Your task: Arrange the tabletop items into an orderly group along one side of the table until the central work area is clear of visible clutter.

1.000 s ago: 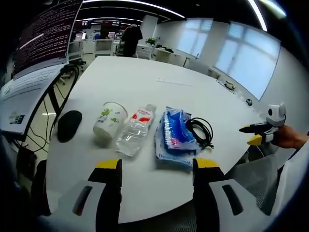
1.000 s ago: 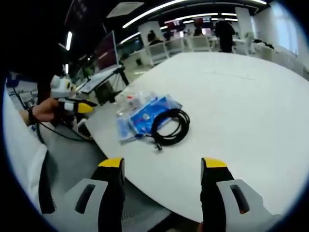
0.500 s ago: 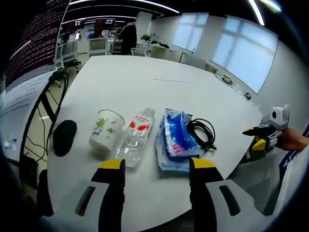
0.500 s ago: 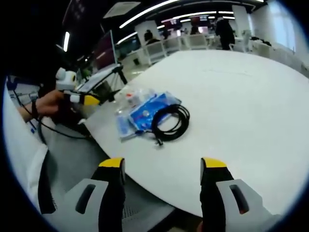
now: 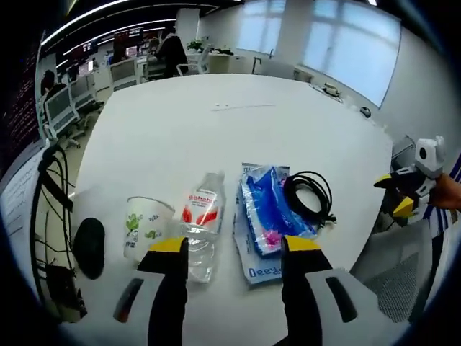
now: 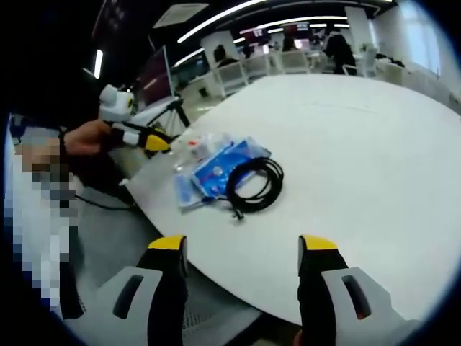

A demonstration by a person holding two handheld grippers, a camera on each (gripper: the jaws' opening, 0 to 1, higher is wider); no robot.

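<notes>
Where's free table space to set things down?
Bare: the table beyond the row, toward the far desks, and right of the cable. Crowded: the near edge, where mouse, cup, bottle, blue pack and cable line up.

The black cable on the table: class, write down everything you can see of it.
The black cable is thin, rubbery-looking cord wound into a loose round coil, lying flat on the white table. One short end sticks out of the coil toward the table edge. It rests beside the blue packet, overlapping its edge in the right gripper view. Neither gripper touches it.
</notes>
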